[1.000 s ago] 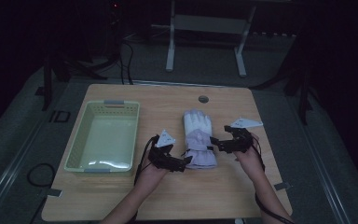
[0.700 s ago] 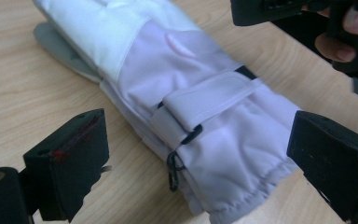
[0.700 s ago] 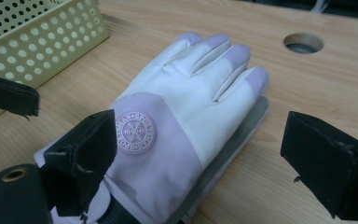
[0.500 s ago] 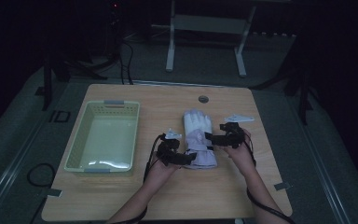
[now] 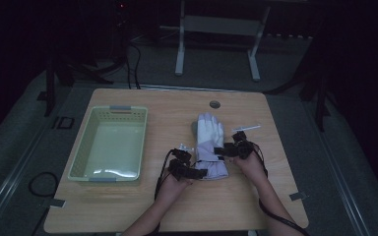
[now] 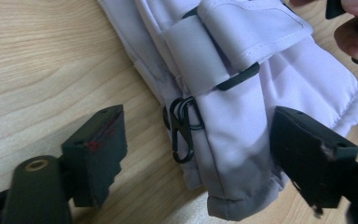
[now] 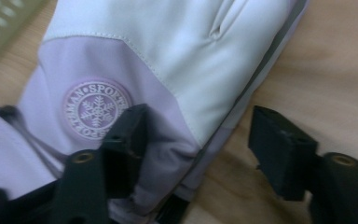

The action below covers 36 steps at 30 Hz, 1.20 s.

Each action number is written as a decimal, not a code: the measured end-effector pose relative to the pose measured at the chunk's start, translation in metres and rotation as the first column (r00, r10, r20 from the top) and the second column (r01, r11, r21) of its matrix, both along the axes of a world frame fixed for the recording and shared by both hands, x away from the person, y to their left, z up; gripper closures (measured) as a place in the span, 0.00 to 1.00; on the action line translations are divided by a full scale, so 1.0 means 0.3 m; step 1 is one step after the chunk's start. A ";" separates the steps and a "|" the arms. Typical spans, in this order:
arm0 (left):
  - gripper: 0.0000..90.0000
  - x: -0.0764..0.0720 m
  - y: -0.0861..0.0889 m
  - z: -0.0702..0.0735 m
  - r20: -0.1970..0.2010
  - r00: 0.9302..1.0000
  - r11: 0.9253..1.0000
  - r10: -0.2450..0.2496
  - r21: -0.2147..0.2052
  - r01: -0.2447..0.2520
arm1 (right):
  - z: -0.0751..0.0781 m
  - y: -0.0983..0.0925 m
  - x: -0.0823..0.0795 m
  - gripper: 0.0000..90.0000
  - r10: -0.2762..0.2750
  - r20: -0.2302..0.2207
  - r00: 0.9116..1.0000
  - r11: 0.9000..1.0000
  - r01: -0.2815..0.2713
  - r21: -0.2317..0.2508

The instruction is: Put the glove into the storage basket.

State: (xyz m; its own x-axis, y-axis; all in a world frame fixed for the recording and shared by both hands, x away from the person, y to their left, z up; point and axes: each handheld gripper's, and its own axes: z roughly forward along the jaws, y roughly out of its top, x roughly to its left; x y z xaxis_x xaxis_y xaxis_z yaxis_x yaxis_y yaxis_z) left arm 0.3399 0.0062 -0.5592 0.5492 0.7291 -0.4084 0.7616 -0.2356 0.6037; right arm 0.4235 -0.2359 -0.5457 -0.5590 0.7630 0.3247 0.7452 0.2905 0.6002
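A white and lilac ski glove [image 5: 209,145] lies flat on the wooden table, fingers pointing away from me. My left gripper [image 5: 197,173] is low at the cuff's near left corner. In the left gripper view the cuff [image 6: 261,93] with its black clip [image 6: 182,133] sits between the jaws of the left gripper [image 6: 205,158]. They have just been closing and a gap remains beside the left one. My right gripper [image 5: 221,151] straddles the glove's right edge near a round snowflake badge [image 7: 95,109]. The right gripper [image 7: 200,154] has also been closing, one jaw over the lilac fabric and the other over bare wood.
A pale green plastic basket [image 5: 86,147] stands on the table's left half. A small round grommet [image 5: 214,104] sits near the far edge. Behind the table is a metal stand [image 5: 216,24], and a cable [image 5: 39,184] lies on the floor at the left.
Both hands have sunk onto the glove and drawn in toward it. Both pairs of jaws have narrowed around its edges. The glove has not moved.
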 end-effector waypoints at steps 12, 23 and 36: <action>0.73 -0.004 -0.011 0.016 -0.002 0.998 0.998 -0.061 -0.006 0.061 | 0.030 0.038 -0.038 0.87 0.028 0.037 0.999 0.999 -0.027 -0.038; 0.78 -0.006 0.000 0.065 0.000 0.995 0.995 -0.104 -0.003 0.104 | 0.087 0.052 -0.080 0.89 0.016 0.102 0.995 0.998 -0.010 -0.056; 0.79 -0.015 0.043 0.187 0.053 0.990 0.991 -0.134 0.013 0.133 | 0.203 0.075 -0.109 0.89 0.019 0.170 0.985 1.000 -0.015 -0.026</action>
